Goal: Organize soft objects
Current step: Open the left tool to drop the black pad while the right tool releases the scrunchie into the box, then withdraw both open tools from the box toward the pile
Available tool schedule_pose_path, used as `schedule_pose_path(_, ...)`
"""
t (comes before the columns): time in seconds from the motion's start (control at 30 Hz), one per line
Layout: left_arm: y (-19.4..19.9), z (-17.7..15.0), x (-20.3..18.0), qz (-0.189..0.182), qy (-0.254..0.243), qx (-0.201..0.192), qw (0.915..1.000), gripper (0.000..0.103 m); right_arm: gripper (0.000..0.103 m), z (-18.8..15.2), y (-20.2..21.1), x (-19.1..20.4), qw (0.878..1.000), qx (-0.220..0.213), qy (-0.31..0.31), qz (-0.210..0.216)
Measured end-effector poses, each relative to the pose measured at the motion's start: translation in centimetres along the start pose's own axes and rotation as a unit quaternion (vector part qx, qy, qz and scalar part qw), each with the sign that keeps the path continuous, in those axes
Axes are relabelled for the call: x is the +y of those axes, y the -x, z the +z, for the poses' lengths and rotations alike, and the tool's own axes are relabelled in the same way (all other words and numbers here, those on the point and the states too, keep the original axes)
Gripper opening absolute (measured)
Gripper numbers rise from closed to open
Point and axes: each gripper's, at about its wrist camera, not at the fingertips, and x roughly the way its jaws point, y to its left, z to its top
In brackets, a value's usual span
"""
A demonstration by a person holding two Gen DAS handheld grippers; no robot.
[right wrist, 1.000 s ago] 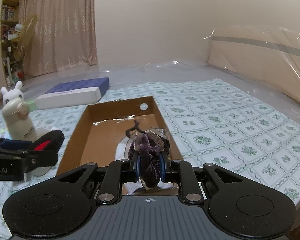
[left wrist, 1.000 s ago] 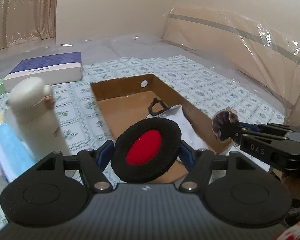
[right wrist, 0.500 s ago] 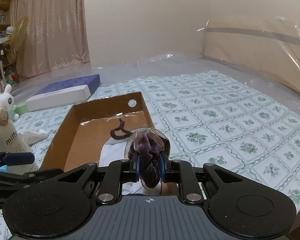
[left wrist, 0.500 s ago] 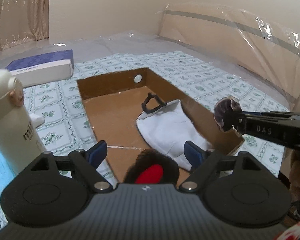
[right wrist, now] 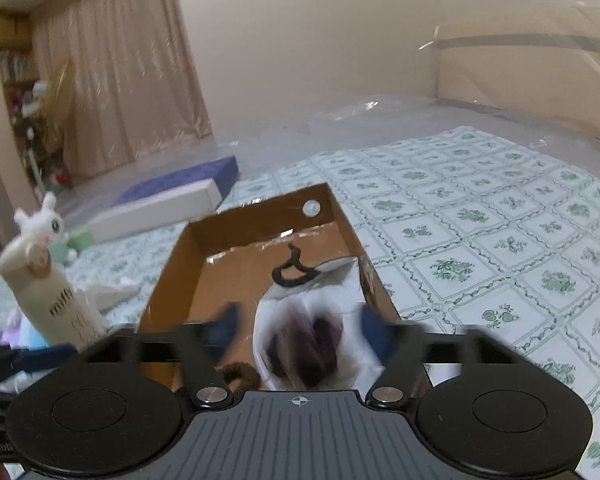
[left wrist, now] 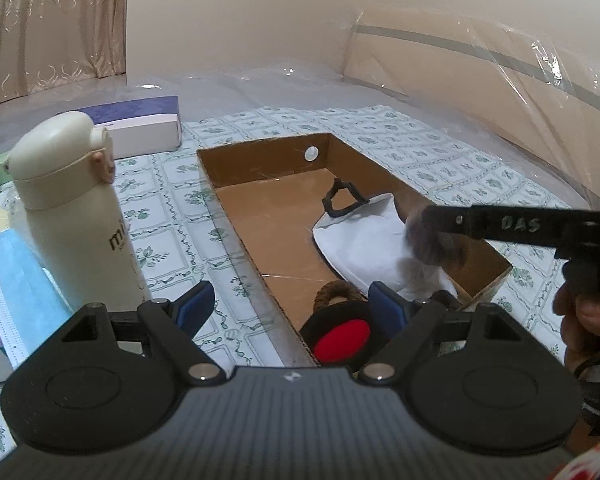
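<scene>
Scrunchie (right wrist: 308, 344) blurred btwn R gripper (right wrist: 300, 332) fingers (right wrist: 224, 330)

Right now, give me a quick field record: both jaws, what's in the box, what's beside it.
left gripper: jaws open, holding nothing
right gripper: jaws open, motion-blurred; purple scrunchie between them, apparently released
cardboard box: open top, on the patterned cloth
in box: white bag with black handle; black and red earmuff pad at the near end
left of box: cream bottle, upright; blue face mask
behind: blue and white flat box
</scene>
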Motion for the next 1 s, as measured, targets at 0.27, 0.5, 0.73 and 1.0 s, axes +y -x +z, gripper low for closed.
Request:
schedule_pose_path(0.27,1.8,-1.0,0.9,0.008,0.006,-0.001,1.0,0.082,0.073,-0.7,2.0,0.4,1.0,-0.001,0.005,-0.02)
schedule_pose_path(0.5,4.8,-2.2,1.9,0.024,0.012,-0.005,0.9996,0.082,0.073,-2.5,4.5,1.5,1.0,0.008,-0.007,-0.028)
schedule_pose_path(0.73,8.4,-3.7,3.6,0.05,0.021,-0.009,0.9985,0.082,0.073,-4.4,6.9,4.2,1.0,0.017,-0.01,-0.016)
schedule_pose_path(1.0,12.8,-5.4,6.7,0.09,0.043,-0.016,0.9949,0.082,0.073,-5.7,8.6,7.8,1.0,0.026,0.0,0.008)
